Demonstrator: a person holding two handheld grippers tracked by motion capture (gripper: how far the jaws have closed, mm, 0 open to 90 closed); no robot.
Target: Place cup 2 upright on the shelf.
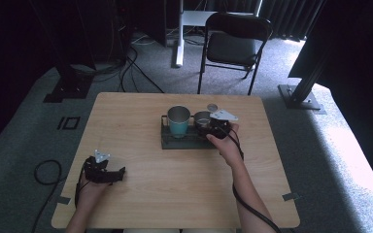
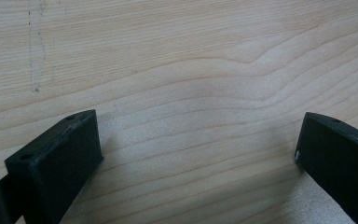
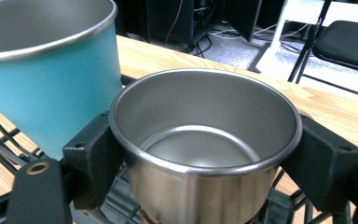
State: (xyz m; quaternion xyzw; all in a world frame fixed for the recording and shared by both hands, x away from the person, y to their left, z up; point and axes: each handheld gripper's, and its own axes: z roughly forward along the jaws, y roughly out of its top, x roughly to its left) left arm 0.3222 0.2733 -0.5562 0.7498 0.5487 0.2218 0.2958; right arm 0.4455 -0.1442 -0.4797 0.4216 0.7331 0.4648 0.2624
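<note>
Pale wooden desk [image 1: 184, 184] carries a black wire rack [image 1: 167, 141] near its far edge; the right gripper [image 3: 205, 154] clamps a round steel cup [image 3: 205, 140] there, base hidden, beside a teal metal cup [image 3: 51, 88]. The left gripper [image 2: 198, 154] rests wide apart near the front-left corner.

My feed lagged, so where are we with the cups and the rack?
Looks done: the teal cup stands upright in the wire rack. In hand: the right gripper has its jaws closed around the steel cup, low over the rack beside the teal one. Left: whether it is seated is unclear, and release remains. The left gripper is open over the table.
</note>
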